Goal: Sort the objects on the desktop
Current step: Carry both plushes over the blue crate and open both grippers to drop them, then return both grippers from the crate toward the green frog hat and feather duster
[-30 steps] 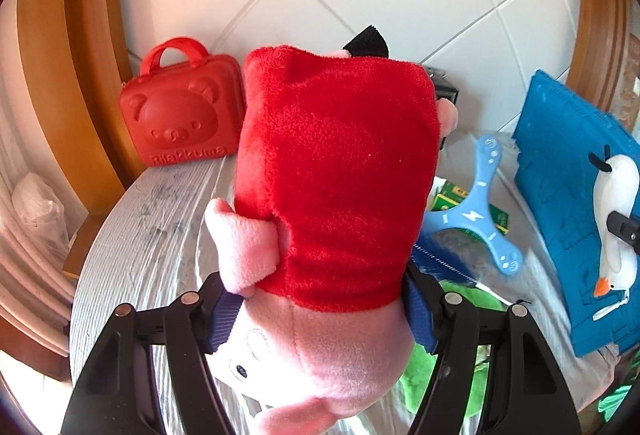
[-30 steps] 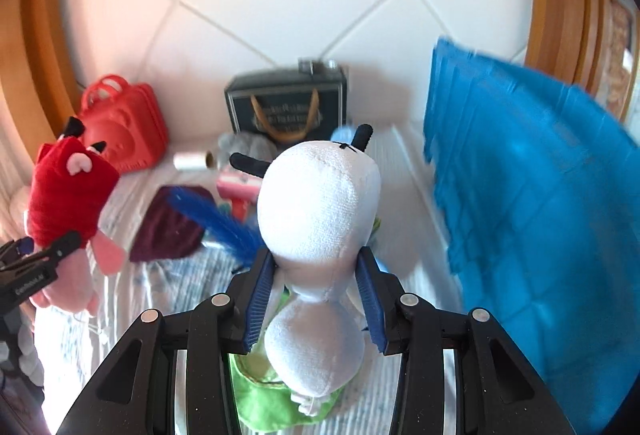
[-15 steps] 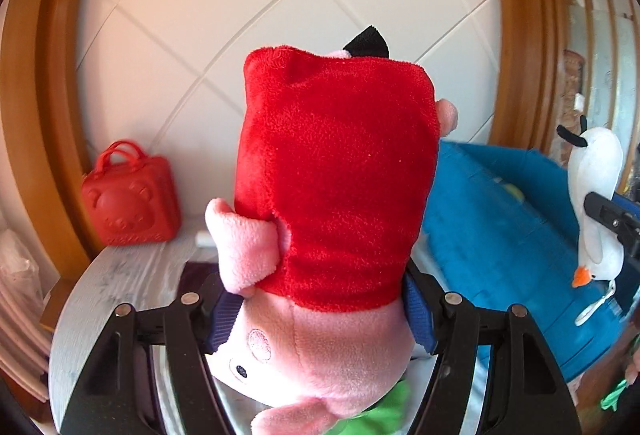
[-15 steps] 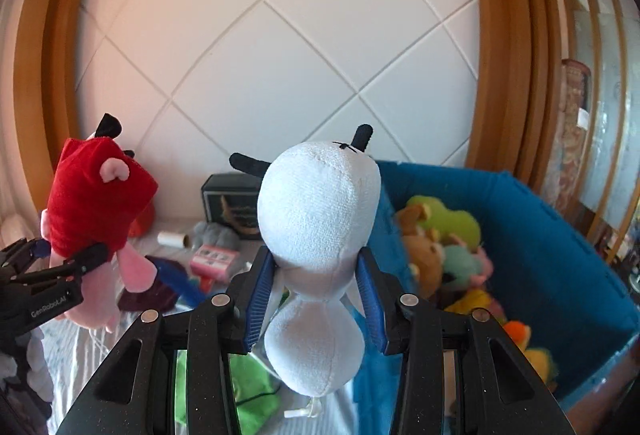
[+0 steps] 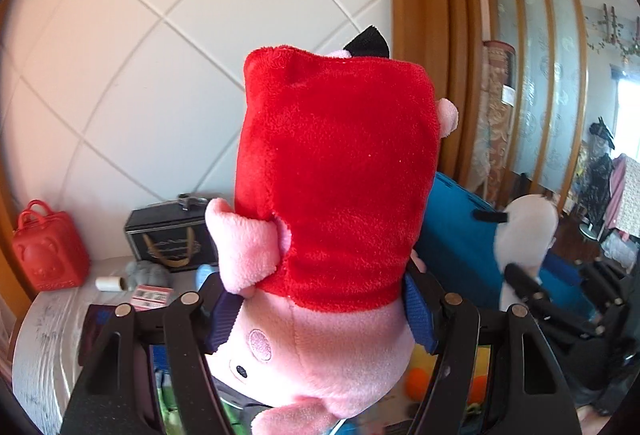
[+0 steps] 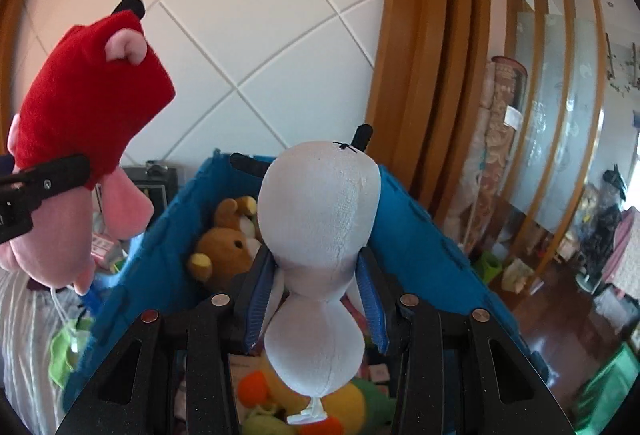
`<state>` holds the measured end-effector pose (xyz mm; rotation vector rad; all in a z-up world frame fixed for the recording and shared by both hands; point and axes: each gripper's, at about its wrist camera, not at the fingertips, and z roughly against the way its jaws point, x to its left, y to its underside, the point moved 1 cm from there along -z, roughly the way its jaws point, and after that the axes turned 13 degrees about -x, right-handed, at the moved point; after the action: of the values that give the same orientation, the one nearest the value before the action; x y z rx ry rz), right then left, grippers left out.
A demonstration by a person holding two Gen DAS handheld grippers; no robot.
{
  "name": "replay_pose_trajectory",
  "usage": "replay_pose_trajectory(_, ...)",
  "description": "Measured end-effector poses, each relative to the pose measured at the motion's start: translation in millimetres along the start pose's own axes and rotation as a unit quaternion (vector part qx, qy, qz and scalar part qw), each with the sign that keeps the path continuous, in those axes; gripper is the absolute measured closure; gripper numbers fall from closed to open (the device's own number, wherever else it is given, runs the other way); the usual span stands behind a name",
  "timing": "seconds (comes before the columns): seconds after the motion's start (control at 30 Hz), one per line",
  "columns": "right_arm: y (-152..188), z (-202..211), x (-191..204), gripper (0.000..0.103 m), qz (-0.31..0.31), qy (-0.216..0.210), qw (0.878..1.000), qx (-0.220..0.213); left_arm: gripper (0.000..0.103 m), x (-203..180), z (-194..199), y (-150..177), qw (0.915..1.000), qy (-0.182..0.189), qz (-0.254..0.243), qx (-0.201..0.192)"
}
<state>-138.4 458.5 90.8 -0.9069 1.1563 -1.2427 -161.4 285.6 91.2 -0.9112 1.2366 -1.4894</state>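
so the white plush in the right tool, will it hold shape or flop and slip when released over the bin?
Probably soft: the white plush pinches to a narrow waist where the right tool grips it. Likely light, since its head stands above the grip without drooping. The fuzzy fabric should not slip; released, it would likely drop limply into the blue bin onto the other toys.

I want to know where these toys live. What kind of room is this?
Probably a room in someone's home. A blue bin full of stuffed animals such as a brown teddy bear sits by a white table, with wooden floor and clothes hanging behind.
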Motion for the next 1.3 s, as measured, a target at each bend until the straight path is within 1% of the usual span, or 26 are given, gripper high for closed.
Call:
replay_pose_trajectory(0.07,12.2,-12.7,-18.2,0.062,-0.001,0.006,1.0,0.016,0.034,-24.1,-7.0,1.9,0.9999,0.008,-0.008,0.009)
replay_pose_trajectory(0.17,30.3,-22.9,-42.6,0.062,-0.004,0.01,0.999,0.031,0.034,-49.7,-19.8,9.0,0.9992,0.008,-0.025,0.031)
replay_pose_trajectory(0.23,36.8,-26.9,-50.0,0.062,-0.004,0.014,0.999,0.038,0.034,-63.4,-31.0,19.1,0.9978,0.01,-0.03,0.058)
replay_pose_trajectory(0.37,42.9,-30.9,-60.0,0.062,0.001,0.017,0.999,0.049,0.032,-84.0,-48.0,33.8,0.9941,0.003,-0.055,0.093)
replay_pose_trajectory(0.47,47.7,-39.4,-66.3,0.062,0.0,0.014,0.998,0.059,0.03,-96.8,-51.6,40.7,0.9922,0.001,-0.068,0.105)
replay_pose_trajectory(0.53,51.1,-40.5,-66.5,0.061,-0.001,0.012,0.998,0.065,0.029,-101.4,-57.7,38.8,0.9915,-0.011,-0.079,0.103)
replay_pose_trajectory(0.67,57.7,-45.8,-71.1,0.06,-0.004,0.008,0.997,0.076,0.027,-97.5,-55.7,36.7,0.9917,-0.02,-0.073,0.104)
replay_pose_trajectory(0.7,58.1,-45.7,-71.5,0.057,-0.004,0.008,0.997,0.077,0.026,-96.1,-55.9,37.9,0.9915,-0.023,-0.073,0.105)
replay_pose_trajectory(0.77,58.8,-45.9,-72.7,0.048,-0.004,0.011,0.997,0.075,0.026,-89.1,-58.5,41.3,0.9912,-0.026,-0.069,0.109)
replay_pose_trajectory(0.8,57.9,-45.4,-72.5,0.037,-0.004,0.011,0.997,0.074,0.026,-87.6,-58.6,42.7,0.9911,-0.027,-0.068,0.111)
replay_pose_trajectory(0.83,57.1,-44.4,-72.4,0.024,-0.003,0.011,0.997,0.071,0.026,-85.1,-59.0,43.2,0.9909,-0.029,-0.067,0.113)
replay_pose_trajectory(0.93,55.3,-39.7,-70.1,0.008,0.002,0.017,0.998,0.062,0.026,-79.4,-57.8,45.1,0.9908,-0.029,-0.058,0.118)
replay_pose_trajectory(1.0,55.8,-37.6,-68.2,0.0,0.003,0.021,0.998,0.062,0.026,-74.7,-56.3,45.4,0.991,-0.03,-0.051,0.12)
replay_pose_trajectory(1.2,52.9,-35.9,-70.0,0.0,-0.001,0.027,0.998,0.062,0.026,-58.8,-40.9,38.8,0.9952,-0.027,-0.03,0.089)
replay_pose_trajectory(1.3,48.4,-28.4,-63.8,0.0,0.004,0.028,0.998,0.051,0.026,-45.6,-27.5,34.9,0.9978,-0.027,-0.008,0.06)
